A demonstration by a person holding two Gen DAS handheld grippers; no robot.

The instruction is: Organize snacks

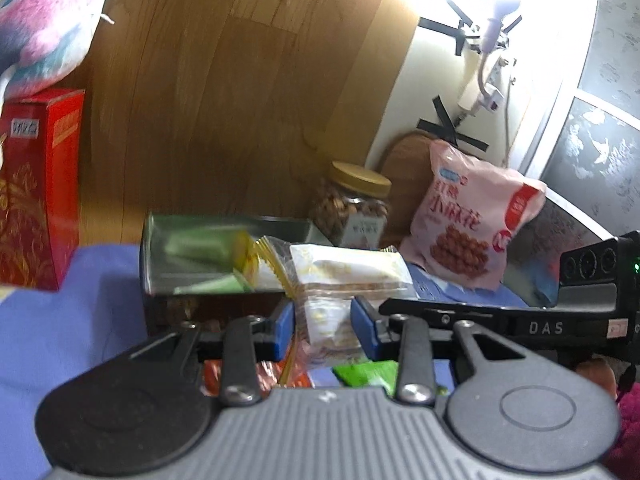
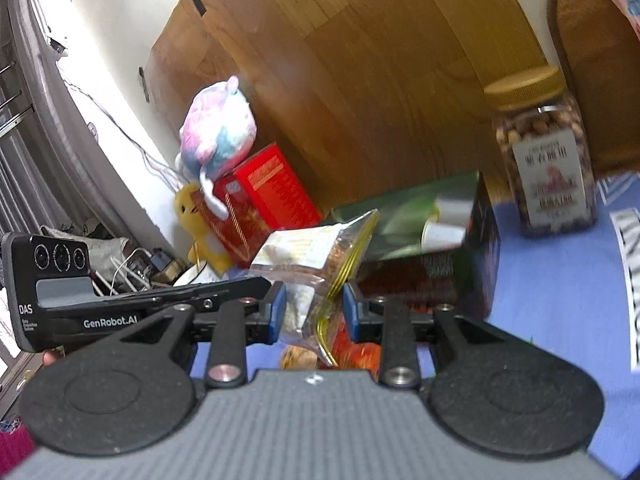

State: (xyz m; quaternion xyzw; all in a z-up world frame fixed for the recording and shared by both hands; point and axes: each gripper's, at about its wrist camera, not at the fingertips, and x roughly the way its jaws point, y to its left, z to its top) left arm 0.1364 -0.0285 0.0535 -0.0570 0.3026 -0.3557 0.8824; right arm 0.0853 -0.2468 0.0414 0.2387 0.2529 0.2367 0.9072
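Both grippers, left (image 1: 322, 322) and right (image 2: 313, 312), pinch snack packets (image 1: 336, 280) above the tin (image 1: 224, 256). Some snacks already lie inside; red and green packets (image 1: 366, 374) below are left.

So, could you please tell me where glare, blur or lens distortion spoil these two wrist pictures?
Left wrist view: a lamp blows out the top right, the red box and open tin are smeared. Right wrist view: even light, the tin and snack packet blurred, the wooden panel bowed by the fisheye.
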